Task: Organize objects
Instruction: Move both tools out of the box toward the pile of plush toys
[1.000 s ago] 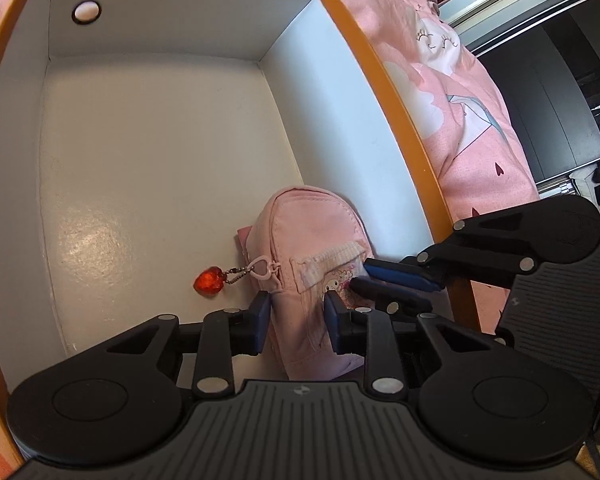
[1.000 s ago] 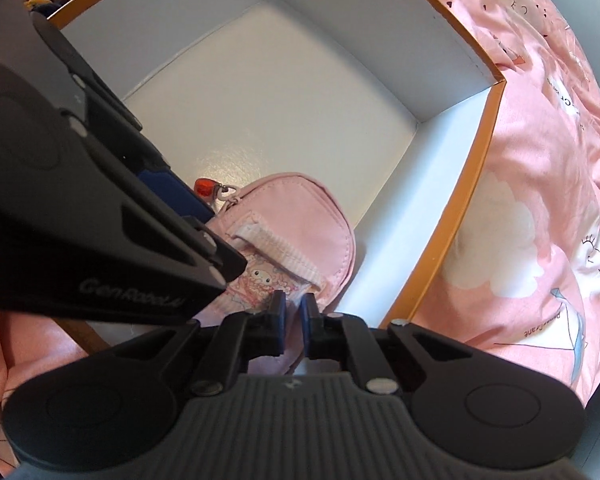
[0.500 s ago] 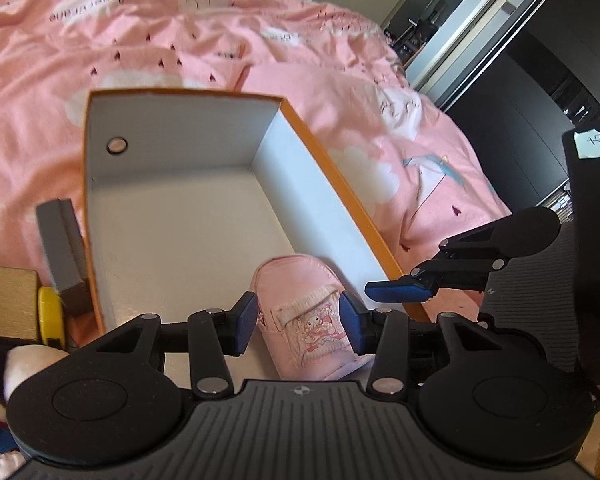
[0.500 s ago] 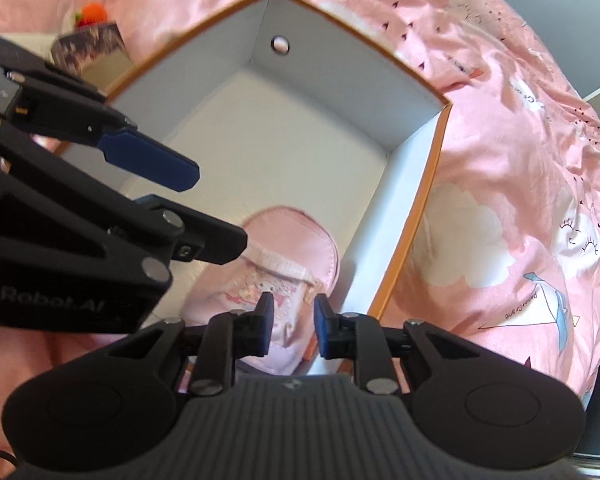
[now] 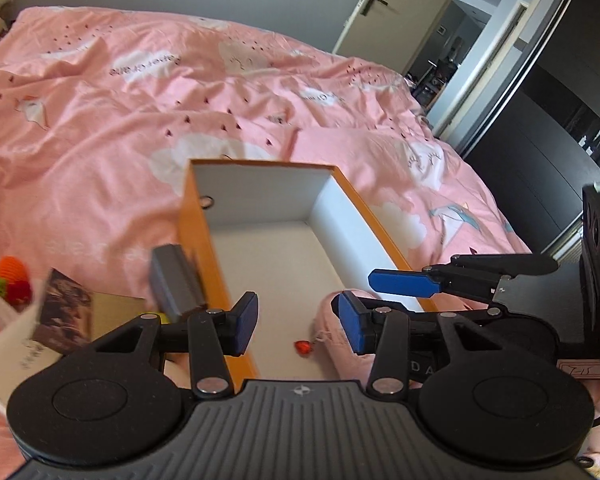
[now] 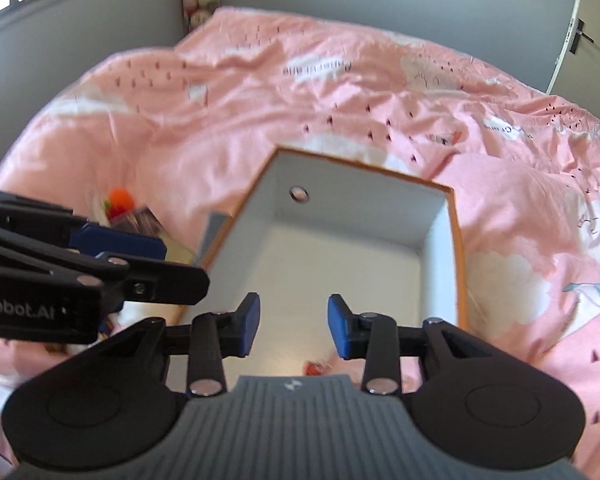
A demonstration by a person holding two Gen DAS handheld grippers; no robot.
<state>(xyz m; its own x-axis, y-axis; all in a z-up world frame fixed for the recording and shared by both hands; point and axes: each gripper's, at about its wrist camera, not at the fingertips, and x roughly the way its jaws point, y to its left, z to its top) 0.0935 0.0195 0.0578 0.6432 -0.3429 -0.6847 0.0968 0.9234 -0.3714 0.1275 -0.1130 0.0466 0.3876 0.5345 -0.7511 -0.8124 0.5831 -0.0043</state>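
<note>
While the orange box [image 5: 204, 240] sits on the pink duvet [image 5: 100, 128], my pink pouch [image 5: 328, 320] lies at its near end. Both my left gripper [image 5: 296, 328] and right gripper [image 6: 292, 326] hang spread, empty. Next, I'd judge: approach the grey case [image 5: 172, 280] squarely.

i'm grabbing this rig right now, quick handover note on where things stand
Left tongs: open, empty, raised over the near end of the box.
Right tongs: open, empty, also above the box's near end.
Orange cardboard box with white inside: on the pink bedspread.
Done: small pink fabric pouch with red heart charm lies in the box's near right corner.
Left: grey rectangular block, picture-covered booklet and orange-and-red knitted toy sit outside, left of the box. They probably go in next.
</note>
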